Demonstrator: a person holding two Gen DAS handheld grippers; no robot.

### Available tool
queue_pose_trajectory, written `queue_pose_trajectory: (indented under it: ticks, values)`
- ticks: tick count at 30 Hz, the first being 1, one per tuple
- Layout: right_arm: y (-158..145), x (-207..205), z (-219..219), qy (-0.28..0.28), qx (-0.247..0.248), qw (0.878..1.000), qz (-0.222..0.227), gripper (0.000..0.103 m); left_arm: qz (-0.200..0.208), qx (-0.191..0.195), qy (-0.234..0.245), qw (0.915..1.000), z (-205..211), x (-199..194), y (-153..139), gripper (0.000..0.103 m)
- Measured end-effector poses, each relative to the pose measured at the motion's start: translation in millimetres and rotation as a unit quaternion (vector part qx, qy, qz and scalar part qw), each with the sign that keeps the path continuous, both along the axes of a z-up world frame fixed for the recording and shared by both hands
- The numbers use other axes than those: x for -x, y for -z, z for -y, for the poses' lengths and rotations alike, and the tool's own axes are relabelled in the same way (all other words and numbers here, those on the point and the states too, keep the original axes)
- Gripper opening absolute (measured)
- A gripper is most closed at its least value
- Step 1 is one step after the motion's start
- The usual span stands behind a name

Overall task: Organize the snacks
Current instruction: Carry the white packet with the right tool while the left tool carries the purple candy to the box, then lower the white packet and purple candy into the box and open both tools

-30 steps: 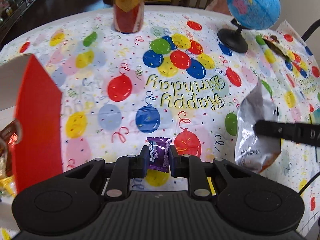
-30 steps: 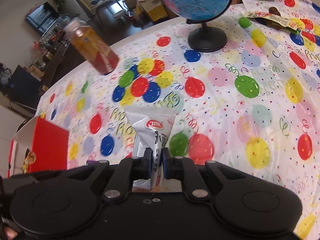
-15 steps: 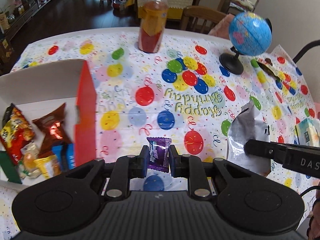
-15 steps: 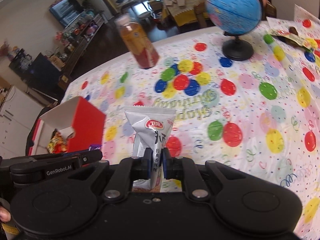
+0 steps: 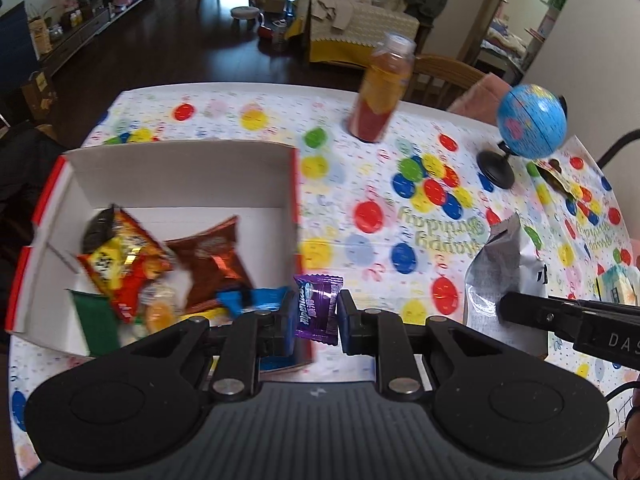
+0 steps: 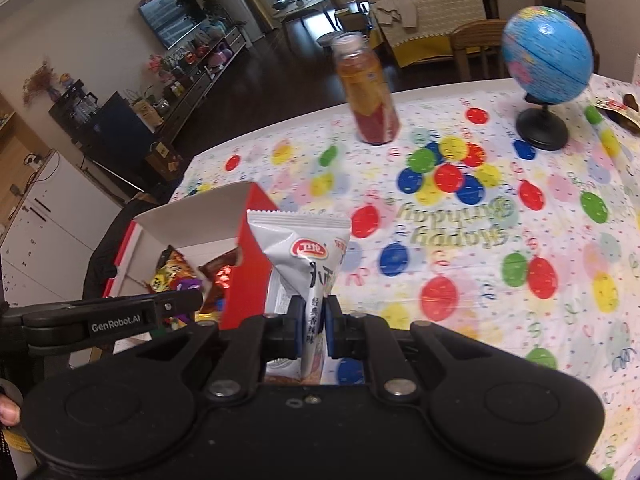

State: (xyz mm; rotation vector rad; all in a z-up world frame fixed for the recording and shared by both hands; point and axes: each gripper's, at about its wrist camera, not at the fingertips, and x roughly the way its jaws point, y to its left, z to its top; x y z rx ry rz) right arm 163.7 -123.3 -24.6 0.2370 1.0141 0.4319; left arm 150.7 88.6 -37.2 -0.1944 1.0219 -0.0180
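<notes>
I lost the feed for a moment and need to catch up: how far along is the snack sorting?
Partly done. Several packets already lie in the red and white box. In hand: the left gripper has its jaws shut on a purple candy, and the right gripper on a silver snack packet, neither yet in the box. Left: both drops, and possibly a wrapper lying beside the globe.

Hand-held grippers: two, left hand-held gripper (image 5: 318, 316) and right hand-held gripper (image 6: 311, 330)
Purple candy (image 5: 318, 310): one
Silver snack packet (image 6: 306, 258): one
Red box (image 5: 180, 178): one
Bottle (image 5: 382, 90): one
Globe (image 5: 530, 122): one
Packets inside box: several, blurred
</notes>
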Motion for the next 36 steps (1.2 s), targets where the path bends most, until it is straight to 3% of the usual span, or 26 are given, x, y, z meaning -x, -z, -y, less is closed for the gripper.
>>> queue_pose_trajectory:
  ticks: [17,29,36]
  values:
    - [-5.3,-9.4,-117.6,-0.031,0.017,0.999,0.012,0.009,0.010,0.001,-0.047,0.9988,-124.2,7.9,-6.7,0.020]
    - [33.7,-30.4,-178.8,-0.038,0.075,0.996,-0.012,0.009,-0.033,-0.013,-0.064,0.9973,-184.1,-14.1,35.3,0.020]
    - [56.9,-38.3,-198.3,-0.039,0.107,0.993,-0.021,0.009,-0.060,-0.029,-0.053,0.9964,-195.2,-30.4,62.4,0.020]
